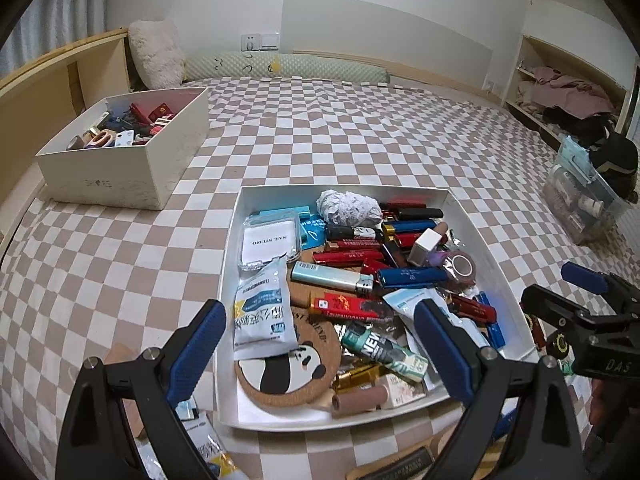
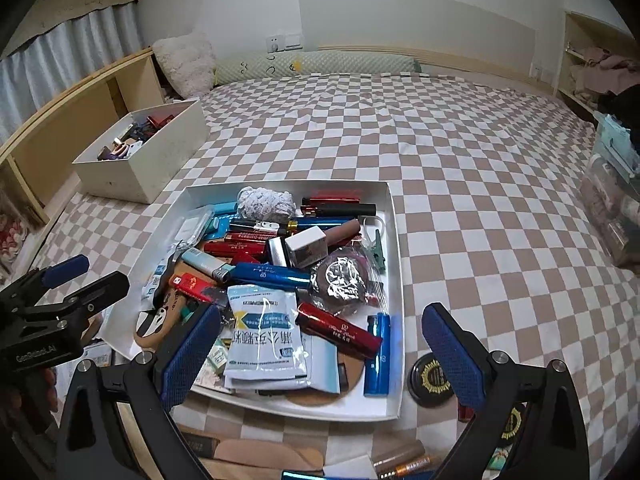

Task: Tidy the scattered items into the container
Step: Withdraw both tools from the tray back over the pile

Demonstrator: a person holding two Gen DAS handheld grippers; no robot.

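A shallow white tray [image 1: 230, 248] [image 2: 394, 240] lies on the checkered bed, full of lighters, packets, tape rolls and a panda cork coaster [image 1: 288, 364]. My left gripper [image 1: 320, 350] is open and empty above the tray's near end. My right gripper [image 2: 322, 354] is open and empty above the tray's near right part; it also shows in the left wrist view [image 1: 560, 288]. Loose items lie in front of the tray: a black round tin [image 2: 433, 376], a brown tube [image 2: 400, 456], packets [image 1: 208, 440].
A deeper white box [image 1: 120, 172] [image 2: 136, 178] of small items stands at the far left. A clear plastic bin [image 1: 580, 204] sits at the bed's right edge. Wooden shelves line both sides; pillows lie at the headboard.
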